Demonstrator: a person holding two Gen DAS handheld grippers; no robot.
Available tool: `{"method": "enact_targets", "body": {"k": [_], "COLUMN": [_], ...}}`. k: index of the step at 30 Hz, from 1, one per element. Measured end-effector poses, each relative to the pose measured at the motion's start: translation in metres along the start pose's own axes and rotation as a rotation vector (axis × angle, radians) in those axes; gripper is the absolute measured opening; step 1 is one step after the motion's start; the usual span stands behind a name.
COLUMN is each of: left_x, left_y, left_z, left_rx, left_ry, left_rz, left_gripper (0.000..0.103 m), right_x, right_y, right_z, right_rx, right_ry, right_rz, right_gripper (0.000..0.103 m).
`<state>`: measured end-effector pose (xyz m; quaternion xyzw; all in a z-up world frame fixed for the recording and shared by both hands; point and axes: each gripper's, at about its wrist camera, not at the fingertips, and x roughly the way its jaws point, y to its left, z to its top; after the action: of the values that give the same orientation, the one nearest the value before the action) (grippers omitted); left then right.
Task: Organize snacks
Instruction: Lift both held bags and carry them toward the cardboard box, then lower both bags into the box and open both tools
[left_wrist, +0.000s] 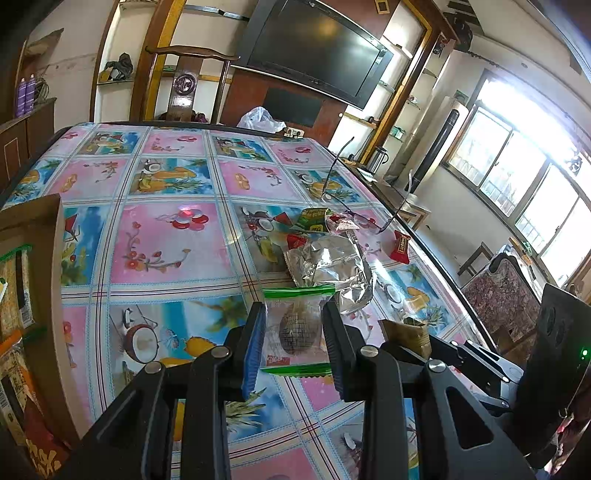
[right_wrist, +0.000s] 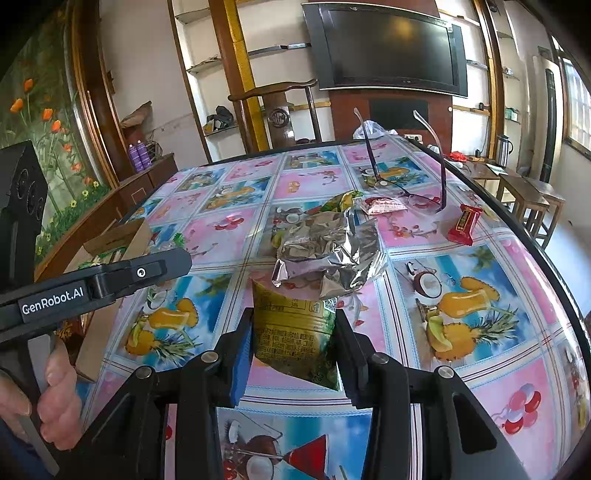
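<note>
Snacks: several wrapped packets lie on the counter (left_wrist: 170, 236), which wears a bright fruit-print cloth; two more are held in the hand-held grippers
Left hand-held gripper (left_wrist: 293, 334): clenched on a clear packet with green edges (left_wrist: 295, 328), a dark round snack inside; the packet is pinched between both pads, above the cloth
Right hand-held gripper (right_wrist: 293, 339): clenched on an olive-green packet (right_wrist: 293, 332) with printed text; both pads press its sides, its top edge just below the silver bag
Silver foil bag (right_wrist: 327, 254): crumpled, lying mid-counter, beyond both held packets
Red packet (right_wrist: 463, 223): alone near the right edge of the counter, apart from the foil bag
Green packet (left_wrist: 314, 219): behind the foil bag, touching a small red-and-white wrapper (right_wrist: 380, 205)
Eyeglasses (right_wrist: 410, 194): lying lenses-down on the counter with the temples sticking up, just behind the wrappers
Cardboard box (left_wrist: 33, 258): at the left edge of the counter, packets already standing inside
Person's hand (right_wrist: 55, 398): grips the handle of the left hand-held gripper, seen in the right wrist view
</note>
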<state>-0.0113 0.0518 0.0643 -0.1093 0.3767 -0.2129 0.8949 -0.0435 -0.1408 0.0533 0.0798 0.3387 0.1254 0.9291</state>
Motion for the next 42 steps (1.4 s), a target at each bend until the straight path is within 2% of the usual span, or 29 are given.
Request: {"method": "enact_targets", "body": {"k": [23, 35, 42], "left_x": [0.014, 0.005, -0.016], "left_y": [-0.002, -0.002, 0.005], "left_z": [-0.003, 0.0, 0.008], "left_rx": [0.02, 0.006, -0.01], "left_ry": [0.029, 0.008, -0.039], "left_rz": [0.019, -0.005, -0.015], "left_gripper": [0.03, 0.03, 0.031], "right_x": [0.001, 0.002, 0.006], "right_y": [-0.017, -0.011, -0.002], "right_z": [-0.002, -0.003, 0.0], "right_rx": [0.021, 0.008, -0.006], "right_ry": [-0.003, -0.001, 0.009], "right_rz": [0.04, 0.013, 0.009], "right_gripper": [0.043, 0.043, 0.043]}}
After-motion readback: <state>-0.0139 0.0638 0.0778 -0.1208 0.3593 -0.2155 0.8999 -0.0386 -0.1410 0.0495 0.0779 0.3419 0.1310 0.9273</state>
